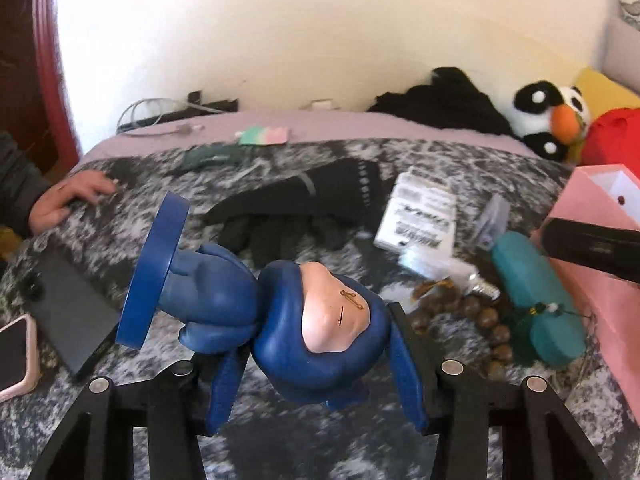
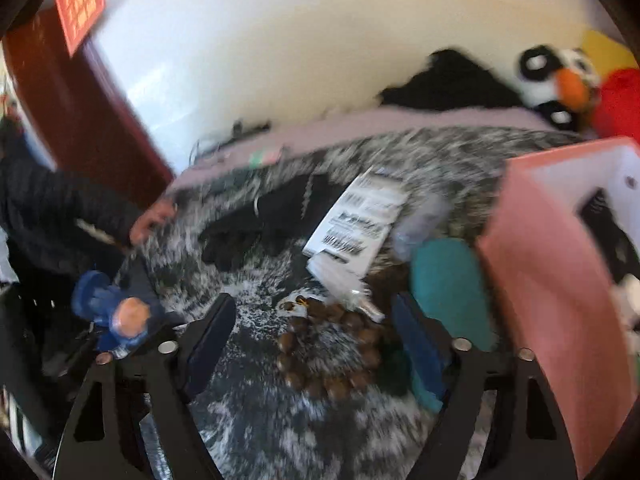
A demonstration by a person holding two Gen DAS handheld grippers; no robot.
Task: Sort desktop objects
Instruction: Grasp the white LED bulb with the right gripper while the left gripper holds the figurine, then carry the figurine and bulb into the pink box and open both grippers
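My left gripper (image 1: 316, 364) is shut on the head of a blue figurine (image 1: 224, 300) with a round blue base, held tilted sideways above the grey-and-white blanket (image 1: 280, 432). The figurine also shows at the left of the blurred right wrist view (image 2: 116, 320). My right gripper (image 2: 316, 336) is open and empty, hovering over a brown bead bracelet (image 2: 332, 352), its right finger beside a teal case (image 2: 452, 284). The bracelet (image 1: 472, 312) and teal case (image 1: 536, 296) lie to the right in the left wrist view. A pink box (image 2: 560, 264) stands open at the right.
On the blanket lie black gloves (image 1: 304, 208), a white labelled packet (image 1: 420, 216), a dark phone (image 1: 68, 312), a pink-cased phone (image 1: 16, 356) and a small clear bag (image 1: 492, 216). A person's hand (image 1: 68, 200) rests at the left. A panda plush (image 1: 552, 116) and black clothing (image 1: 444, 100) sit behind.
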